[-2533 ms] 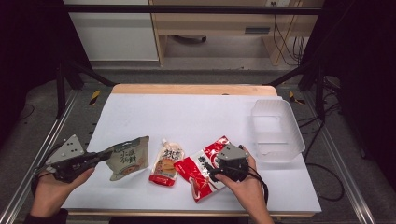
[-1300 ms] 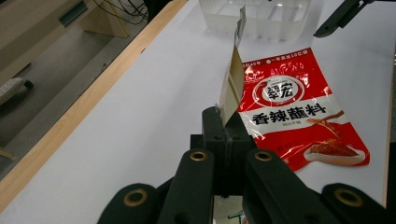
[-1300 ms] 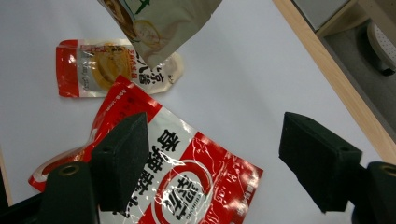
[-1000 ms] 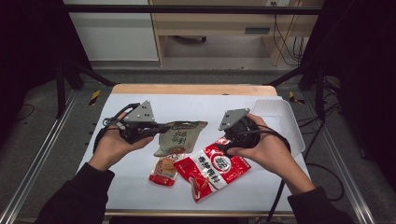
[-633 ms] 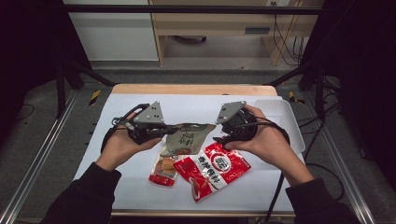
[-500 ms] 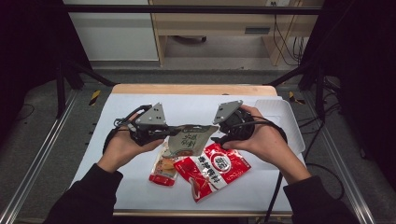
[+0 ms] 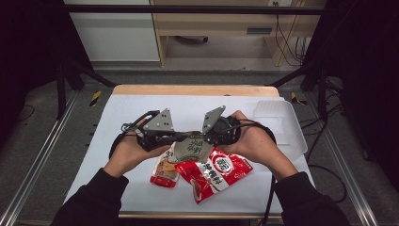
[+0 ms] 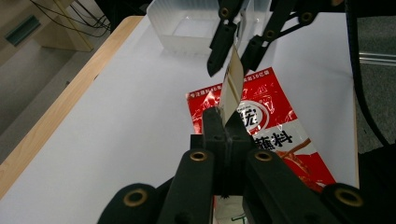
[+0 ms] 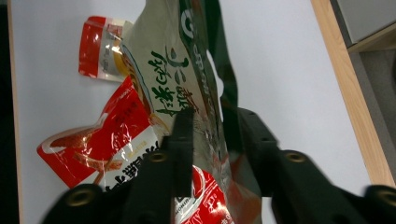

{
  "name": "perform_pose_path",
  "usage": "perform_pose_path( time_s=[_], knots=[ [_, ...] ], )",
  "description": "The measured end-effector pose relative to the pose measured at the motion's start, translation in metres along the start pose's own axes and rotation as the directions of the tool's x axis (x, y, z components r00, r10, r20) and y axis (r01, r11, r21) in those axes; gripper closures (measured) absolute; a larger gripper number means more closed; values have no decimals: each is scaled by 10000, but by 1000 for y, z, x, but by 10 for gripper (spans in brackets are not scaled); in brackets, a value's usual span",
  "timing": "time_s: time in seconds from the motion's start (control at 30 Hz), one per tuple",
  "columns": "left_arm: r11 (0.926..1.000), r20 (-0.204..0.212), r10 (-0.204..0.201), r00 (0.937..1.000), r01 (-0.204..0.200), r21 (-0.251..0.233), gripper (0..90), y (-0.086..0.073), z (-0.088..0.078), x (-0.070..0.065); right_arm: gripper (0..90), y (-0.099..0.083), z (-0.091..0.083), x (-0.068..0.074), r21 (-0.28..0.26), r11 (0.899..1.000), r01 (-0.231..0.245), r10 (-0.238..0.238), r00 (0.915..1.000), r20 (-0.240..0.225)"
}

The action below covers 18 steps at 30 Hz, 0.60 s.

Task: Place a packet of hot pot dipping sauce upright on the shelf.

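A beige and green packet [image 7: 190,147] [image 8: 232,86] [image 9: 177,70] hangs above the middle of the table between both hands. My left gripper [image 7: 181,138] [image 8: 223,119] is shut on its left edge. My right gripper [image 7: 201,139] [image 9: 212,121] comes in from the right. Its jaws have just been closing and now pinch the packet's other end, as the left gripper view shows at the right gripper [image 8: 233,65]. Under the held packet a large red packet [image 7: 216,172] [image 8: 275,135] [image 9: 102,140] lies flat on the white table.
A small red and orange packet [image 7: 163,170] [image 9: 100,49] lies left of the red one. A clear plastic tray [image 7: 282,127] [image 8: 196,28] stands at the table's right side. The wooden table edge [image 7: 193,89] runs along the far side.
The left hand carried the beige packet from the table's left to the middle. The right hand left the red packet, came up beside it, and its jaws closed on the packet's free end.
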<state>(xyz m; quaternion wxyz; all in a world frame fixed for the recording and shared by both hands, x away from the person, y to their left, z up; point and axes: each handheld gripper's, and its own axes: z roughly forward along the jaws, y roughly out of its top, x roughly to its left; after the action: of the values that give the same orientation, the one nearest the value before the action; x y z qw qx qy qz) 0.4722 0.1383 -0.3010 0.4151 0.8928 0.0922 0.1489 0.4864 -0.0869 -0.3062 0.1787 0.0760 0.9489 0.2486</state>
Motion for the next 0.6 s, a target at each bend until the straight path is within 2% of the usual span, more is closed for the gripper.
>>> perform_pose_path(
  time_s=[0.03,0.07,0.13,0.3,0.33,0.4,0.47,0.5,0.53,0.6],
  knots=[
    [10000,-2,-31,10000,31,-28,900,0,0,0,818,0,0,0,0,10000,0,0,10000,0],
    [10000,15,-14,10000,14,-12,900,-1,0,0,861,0,0,0,-24,10000,-20,19,10000,-66],
    [9997,-16,-160,9999,160,-163,900,-3,1,-1,899,-1,0,0,-88,9997,211,-211,9998,-43],
    [9975,-16,-429,9991,427,-566,900,-8,-1,-2,900,2,-4,1,-2,9995,326,-326,9993,195],
    [9972,-65,-427,9991,422,-625,900,-8,-2,-2,900,5,-7,1,23,9987,517,-518,9982,317],
    [9965,-104,-419,9991,410,-730,894,-8,-4,-4,900,7,-8,1,41,9984,563,-564,9978,359],
    [9954,-219,-429,9988,408,-868,825,-8,-7,-6,900,10,-12,-1,114,9975,697,-702,9960,549],
    [9937,-318,-511,9982,476,-1017,681,-9,-9,-7,900,12,-16,-3,273,9961,840,-859,9934,755],
    [9909,-379,-575,9976,525,-1240,681,-11,-12,-8,900,12,-16,-3,273,9961,840,-859,9934,755],
    [9870,-446,-717,9964,645,-1473,602,-17,-17,-9,900,12,-20,-5,330,9961,824,-852,9919,937]
  ],
)
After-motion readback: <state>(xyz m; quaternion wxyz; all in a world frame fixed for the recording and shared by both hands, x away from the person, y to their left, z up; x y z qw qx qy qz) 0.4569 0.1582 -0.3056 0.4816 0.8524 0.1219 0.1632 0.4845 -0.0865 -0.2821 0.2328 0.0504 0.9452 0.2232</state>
